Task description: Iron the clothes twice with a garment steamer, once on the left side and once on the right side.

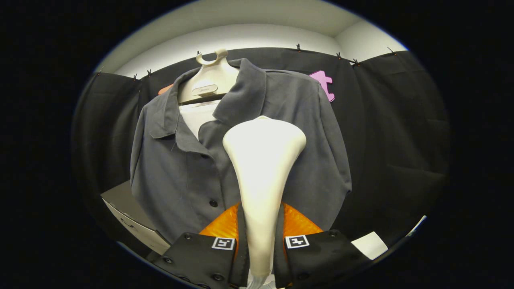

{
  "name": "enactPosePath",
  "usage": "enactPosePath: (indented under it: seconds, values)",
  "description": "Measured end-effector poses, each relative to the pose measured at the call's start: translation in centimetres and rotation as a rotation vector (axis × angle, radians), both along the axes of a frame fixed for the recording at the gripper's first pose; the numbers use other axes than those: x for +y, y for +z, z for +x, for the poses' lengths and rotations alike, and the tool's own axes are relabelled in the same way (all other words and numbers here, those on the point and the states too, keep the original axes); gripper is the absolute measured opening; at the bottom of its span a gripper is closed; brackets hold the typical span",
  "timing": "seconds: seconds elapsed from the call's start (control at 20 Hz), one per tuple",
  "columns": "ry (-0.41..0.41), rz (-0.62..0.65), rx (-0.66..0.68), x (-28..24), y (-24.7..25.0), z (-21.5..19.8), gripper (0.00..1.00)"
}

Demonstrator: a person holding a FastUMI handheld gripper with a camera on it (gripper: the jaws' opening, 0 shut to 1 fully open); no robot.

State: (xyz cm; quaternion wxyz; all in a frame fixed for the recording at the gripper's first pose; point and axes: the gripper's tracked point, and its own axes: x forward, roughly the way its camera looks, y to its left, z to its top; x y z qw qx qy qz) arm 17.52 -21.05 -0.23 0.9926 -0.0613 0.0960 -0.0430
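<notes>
Smooth, glossy plastic steamer (263,160) – matt woven cloth shirt (305,120), hanger (209,80) seemingly satin plastic.

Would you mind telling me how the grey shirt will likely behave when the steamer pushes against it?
The shirt hangs loose from a hanger, so it will probably yield and swing. Its soft folds suggest floppy cloth. The gripper clamps the steamer.

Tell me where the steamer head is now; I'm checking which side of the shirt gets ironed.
In the gripper view, the steamer is clamped between the gripper fingers, its head against the grey shirt front, beside the button placket, below the collar.
</notes>
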Motion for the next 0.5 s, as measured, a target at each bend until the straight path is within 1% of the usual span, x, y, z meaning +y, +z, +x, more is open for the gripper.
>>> enactPosePath:
  seconds: [0.5]
  values:
    - [-0.001, -0.004, 0.091, -0.5, -6.8, -1.3, 0.32]
